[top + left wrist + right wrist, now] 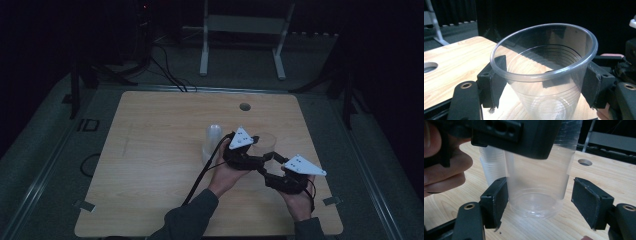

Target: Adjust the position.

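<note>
Your left gripper (pixel 544 82) has its two black jaws pressed on the sides of a clear plastic cup (pixel 544 75), just under the rim, in the middle of the left gripper view. Your right gripper (pixel 539 202) has its jaws spread wide around the bottom of that same cup; the left jaw is just beside the wall, and the right one is well apart. In the high view the cup (pixel 265 142) stands right of the middle of the wooden table (pixel 150 150), with a stack of cups (pixel 212 142) near it on the left. The cup looks light, thin and slippery, so squeeze softly or it may dent. Hold it low, near the stiff base
</note>
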A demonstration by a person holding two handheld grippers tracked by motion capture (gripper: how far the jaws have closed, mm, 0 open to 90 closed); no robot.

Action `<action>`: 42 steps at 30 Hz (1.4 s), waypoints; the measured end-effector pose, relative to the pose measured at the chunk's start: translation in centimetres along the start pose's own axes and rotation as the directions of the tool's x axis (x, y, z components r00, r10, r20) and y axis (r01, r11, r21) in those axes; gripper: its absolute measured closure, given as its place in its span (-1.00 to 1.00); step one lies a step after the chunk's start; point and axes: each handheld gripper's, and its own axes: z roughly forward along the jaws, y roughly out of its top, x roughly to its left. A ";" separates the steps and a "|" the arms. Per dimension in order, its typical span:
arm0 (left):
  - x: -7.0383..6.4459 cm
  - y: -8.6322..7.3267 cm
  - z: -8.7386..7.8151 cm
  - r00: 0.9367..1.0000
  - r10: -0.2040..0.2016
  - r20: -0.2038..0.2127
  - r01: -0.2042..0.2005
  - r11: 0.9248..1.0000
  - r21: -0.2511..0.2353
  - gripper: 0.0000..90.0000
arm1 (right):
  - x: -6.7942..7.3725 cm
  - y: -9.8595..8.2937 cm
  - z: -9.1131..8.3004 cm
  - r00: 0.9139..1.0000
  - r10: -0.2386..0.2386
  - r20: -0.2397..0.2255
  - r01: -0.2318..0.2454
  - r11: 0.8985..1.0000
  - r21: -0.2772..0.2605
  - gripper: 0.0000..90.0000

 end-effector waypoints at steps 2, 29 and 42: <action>-0.2 0.0 0.0 1.000 0.016 -0.009 -0.016 1.000 0.002 -0.37 | -0.1 0.0 0.1 1.000 0.010 -0.011 -0.010 1.000 0.005 -0.34; -0.6 0.1 0.2 0.999 -0.040 0.036 0.041 0.998 -0.038 -0.45 | 0.3 -0.2 0.5 1.000 0.014 -0.017 -0.014 1.000 -0.014 -0.08; -0.9 0.0 0.2 0.999 -0.030 0.023 0.031 0.998 -0.058 -0.41 | 0.1 -0.4 0.4 0.999 0.029 -0.026 -0.029 0.999 -0.028 -0.08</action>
